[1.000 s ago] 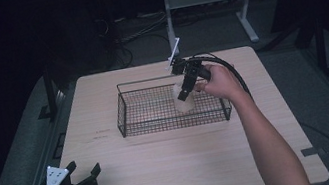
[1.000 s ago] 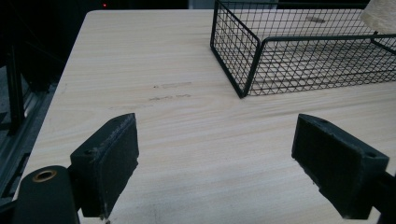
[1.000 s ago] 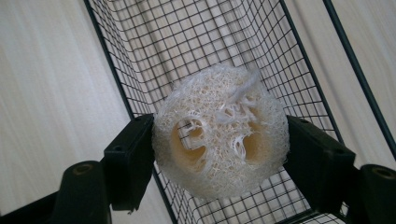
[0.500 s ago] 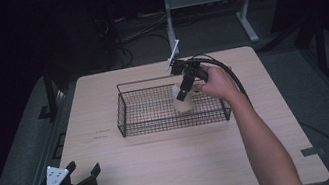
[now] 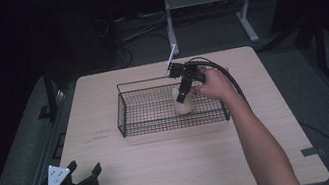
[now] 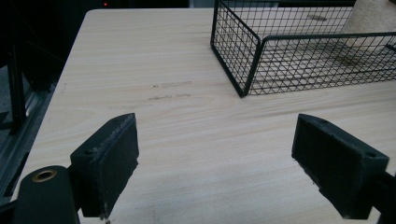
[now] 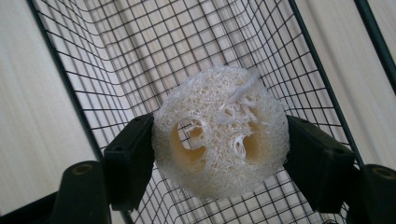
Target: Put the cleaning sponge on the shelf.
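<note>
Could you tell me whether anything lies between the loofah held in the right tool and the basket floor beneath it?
Nothing visible does. The right tool grips the loofah inside the basket, and the mesh floor around and below it looks bare.

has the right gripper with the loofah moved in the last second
No. The right gripper holds the loofah in the same place inside the wire basket, near its front right rim, jaws clamped on it.
</note>
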Tool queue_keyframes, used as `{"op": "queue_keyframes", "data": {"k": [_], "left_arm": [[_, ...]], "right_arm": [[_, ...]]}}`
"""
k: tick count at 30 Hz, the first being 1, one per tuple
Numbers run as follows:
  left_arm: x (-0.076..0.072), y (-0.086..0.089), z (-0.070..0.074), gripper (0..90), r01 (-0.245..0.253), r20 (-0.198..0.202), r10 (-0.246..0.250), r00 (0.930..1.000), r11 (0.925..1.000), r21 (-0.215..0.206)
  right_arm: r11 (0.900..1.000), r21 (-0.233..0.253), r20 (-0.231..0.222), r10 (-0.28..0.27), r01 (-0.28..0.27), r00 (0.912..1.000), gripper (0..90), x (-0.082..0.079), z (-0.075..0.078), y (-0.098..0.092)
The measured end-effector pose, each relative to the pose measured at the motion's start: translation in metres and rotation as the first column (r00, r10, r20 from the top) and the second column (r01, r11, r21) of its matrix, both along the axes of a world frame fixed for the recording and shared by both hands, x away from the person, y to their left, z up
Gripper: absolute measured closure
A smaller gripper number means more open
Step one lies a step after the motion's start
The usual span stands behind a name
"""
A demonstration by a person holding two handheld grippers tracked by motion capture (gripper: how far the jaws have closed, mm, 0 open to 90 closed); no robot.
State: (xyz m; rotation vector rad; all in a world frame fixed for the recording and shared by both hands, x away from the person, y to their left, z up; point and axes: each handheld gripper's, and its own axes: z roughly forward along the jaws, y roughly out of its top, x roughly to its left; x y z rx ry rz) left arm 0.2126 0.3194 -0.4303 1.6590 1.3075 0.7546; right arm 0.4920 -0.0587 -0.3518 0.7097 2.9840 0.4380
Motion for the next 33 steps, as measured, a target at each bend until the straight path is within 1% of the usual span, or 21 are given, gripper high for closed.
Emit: {"op": "queue_keyframes", "data": {"k": [2,3,4,6,8,10,11,14,15,19,23,25,27,29,30,33], "left_arm": [[0.000,0.001,0.000,13.8,0.001,-0.001,-0.001,1.0000,1.0000,0.000],[0.000,0.001,0.000,13.8,-0.001,-0.001,0.001,1.0000,1.0000,0.000],[0.000,0.001,0.000,13.8,0.001,-0.002,-0.001,1.0000,1.0000,0.000],[0.000,0.001,0.000,13.8,-0.001,-0.001,0.001,1.0000,1.0000,-0.001],[0.000,0.000,0.000,13.8,0.003,0.002,-0.003,1.0000,1.0000,0.001],[-0.001,0.000,0.000,13.8,0.005,0.002,-0.005,1.0000,1.0000,0.003],[-0.001,0.000,0.000,13.8,0.004,0.003,-0.004,1.0000,1.0000,0.006],[-0.002,0.000,0.000,13.8,0.005,0.007,-0.005,1.0000,1.0000,0.003],[-0.002,0.001,0.000,13.8,0.001,0.010,-0.001,0.9999,1.0000,0.002],[-0.002,0.001,0.000,13.8,0.003,0.007,-0.003,1.0000,1.0000,0.004],[-0.002,0.001,0.000,13.8,0.003,0.006,-0.003,1.0000,1.0000,0.004],[-0.002,0.001,0.000,13.8,0.001,0.007,-0.001,1.0000,1.0000,0.005],[-0.002,0.001,0.000,13.8,0.002,0.006,-0.002,1.0000,1.0000,0.005],[-0.002,0.001,0.000,13.8,0.002,0.006,-0.002,1.0000,1.0000,0.005],[-0.002,0.001,0.000,13.8,0.004,0.007,-0.004,1.0000,1.0000,0.007],[-0.002,0.001,0.000,13.8,0.002,0.006,-0.003,1.0000,1.0000,0.007]], "right_arm": [[1.000,-0.004,-0.009,-0.009,0.009,0.9999,28.0,0.002,-0.002,-0.001],[1.000,0.018,-0.006,-0.013,0.014,0.9999,28.0,0.003,-0.005,-0.002],[1.000,0.020,-0.012,-0.017,0.018,0.9998,28.0,0.004,-0.006,-0.003],[1.000,0.016,-0.005,-0.017,0.017,0.9998,28.0,0.004,-0.008,-0.003],[0.999,0.028,-0.009,-0.026,0.026,0.9996,27.8,0.004,-0.013,-0.003],[0.999,0.027,-0.011,-0.028,0.029,0.9995,27.9,0.004,-0.014,-0.002],[0.999,0.020,-0.009,-0.028,0.028,0.9996,27.8,0.004,-0.018,-0.001],[0.999,0.024,-0.006,-0.025,0.025,0.9997,27.8,0.003,-0.023,0.000],[0.999,0.029,-0.010,-0.026,0.026,0.9996,27.8,0.003,-0.025,0.000],[0.999,0.018,-0.019,-0.030,0.030,0.9994,27.4,0.004,-0.031,-0.001],[0.999,0.025,-0.017,-0.032,0.032,0.9994,26.3,0.003,-0.032,-0.002],[0.999,0.018,-0.012,-0.031,0.032,0.9994,23.3,0.002,-0.031,-0.002],[0.999,0.017,-0.017,-0.041,0.041,0.9990,20.8,0.002,-0.030,-0.003],[0.999,0.021,-0.015,-0.043,0.043,0.9990,19.4,0.002,-0.030,-0.003],[0.999,0.031,-0.020,-0.044,0.045,0.9988,18.1,0.001,-0.029,-0.004],[0.999,0.022,-0.021,-0.042,0.042,0.9989,17.0,-0.002,-0.028,-0.004]]}}
